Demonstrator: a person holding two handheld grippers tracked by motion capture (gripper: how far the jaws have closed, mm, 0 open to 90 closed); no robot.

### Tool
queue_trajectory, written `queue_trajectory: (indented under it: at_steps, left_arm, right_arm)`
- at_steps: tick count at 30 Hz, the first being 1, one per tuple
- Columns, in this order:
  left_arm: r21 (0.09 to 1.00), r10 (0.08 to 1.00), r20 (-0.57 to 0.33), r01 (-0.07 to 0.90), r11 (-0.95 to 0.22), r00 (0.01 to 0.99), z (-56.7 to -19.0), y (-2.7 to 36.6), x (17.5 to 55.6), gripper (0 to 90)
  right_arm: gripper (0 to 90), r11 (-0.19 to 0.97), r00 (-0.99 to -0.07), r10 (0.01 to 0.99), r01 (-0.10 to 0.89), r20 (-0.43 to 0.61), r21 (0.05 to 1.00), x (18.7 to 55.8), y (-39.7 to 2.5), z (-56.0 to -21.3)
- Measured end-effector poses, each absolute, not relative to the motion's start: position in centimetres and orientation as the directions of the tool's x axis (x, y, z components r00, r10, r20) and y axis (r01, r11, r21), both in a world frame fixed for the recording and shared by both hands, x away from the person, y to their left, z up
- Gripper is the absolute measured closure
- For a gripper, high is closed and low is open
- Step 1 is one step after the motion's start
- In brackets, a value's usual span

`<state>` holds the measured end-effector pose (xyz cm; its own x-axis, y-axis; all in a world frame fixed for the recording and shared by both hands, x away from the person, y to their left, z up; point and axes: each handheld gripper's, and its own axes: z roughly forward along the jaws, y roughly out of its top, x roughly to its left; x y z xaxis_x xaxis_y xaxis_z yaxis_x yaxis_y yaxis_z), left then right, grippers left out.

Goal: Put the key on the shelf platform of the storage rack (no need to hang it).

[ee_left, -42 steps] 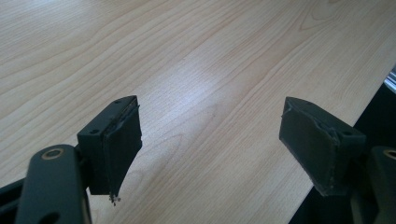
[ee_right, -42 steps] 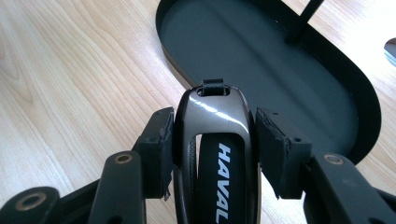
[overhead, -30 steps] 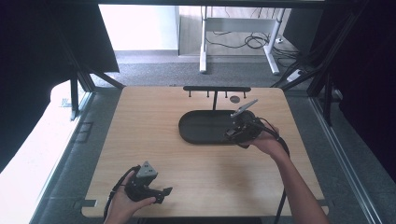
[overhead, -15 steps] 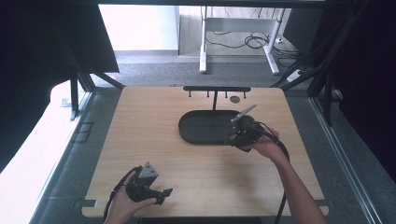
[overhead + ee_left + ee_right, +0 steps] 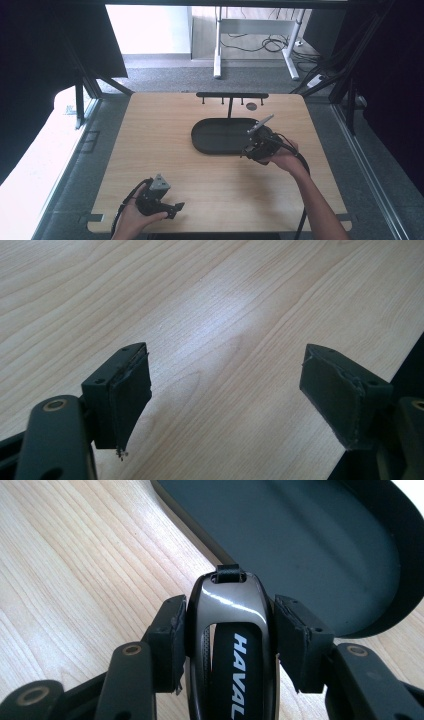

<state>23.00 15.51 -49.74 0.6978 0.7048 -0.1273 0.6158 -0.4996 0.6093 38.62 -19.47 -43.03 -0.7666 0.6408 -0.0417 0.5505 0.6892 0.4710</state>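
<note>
Drawn back from the tray (image 5: 220, 136), the right tongs (image 5: 227, 625) stayed clamped on a glossy key fob (image 5: 230, 630) that might slip sideways, while the left tongs (image 5: 225, 395) rested apart on the tabletop (image 5: 150, 140).

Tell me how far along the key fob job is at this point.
Done: the right hand-held gripper is shut on the HAVAL key fob. In hand: it is held at the near edge of the black tray. Left: probably setting it down or hanging it on the rack. The left hand-held gripper waits open.
</note>
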Motion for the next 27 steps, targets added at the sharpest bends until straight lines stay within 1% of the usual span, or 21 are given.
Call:
queue_trajectory:
  at_steps: [11,13,18,20,27]
  left_arm:
    - [0.599,0.692,-0.123,0.609,-0.520,0.712,-50.0,15.1,23.0,20.6]
    - [0.589,0.687,-0.123,0.609,-0.531,0.717,-50.2,14.9,23.0,20.5]
    - [0.532,0.667,-0.114,0.612,-0.585,0.736,-51.5,13.8,23.2,20.2]
    - [0.530,0.656,-0.114,0.604,-0.595,0.746,-51.5,13.5,23.1,20.3]
    - [0.543,0.668,-0.115,0.610,-0.577,0.735,-51.1,13.8,23.0,20.3]
  right_arm:
    - [50.0,0.696,-0.766,0.641,0.556,-0.044,0.456,38.6,-19.4,-43.7]
    - [50.0,0.700,-0.767,0.640,0.556,-0.048,0.448,38.6,-19.3,-43.8]
    - [50.0,0.704,-0.768,0.639,0.556,-0.051,0.441,38.5,-19.0,-43.9]
    - [50.1,0.709,-0.773,0.632,0.549,-0.054,0.442,38.5,-18.9,-44.0]
    - [50.1,0.715,-0.776,0.629,0.551,-0.051,0.430,38.4,-18.6,-44.7]
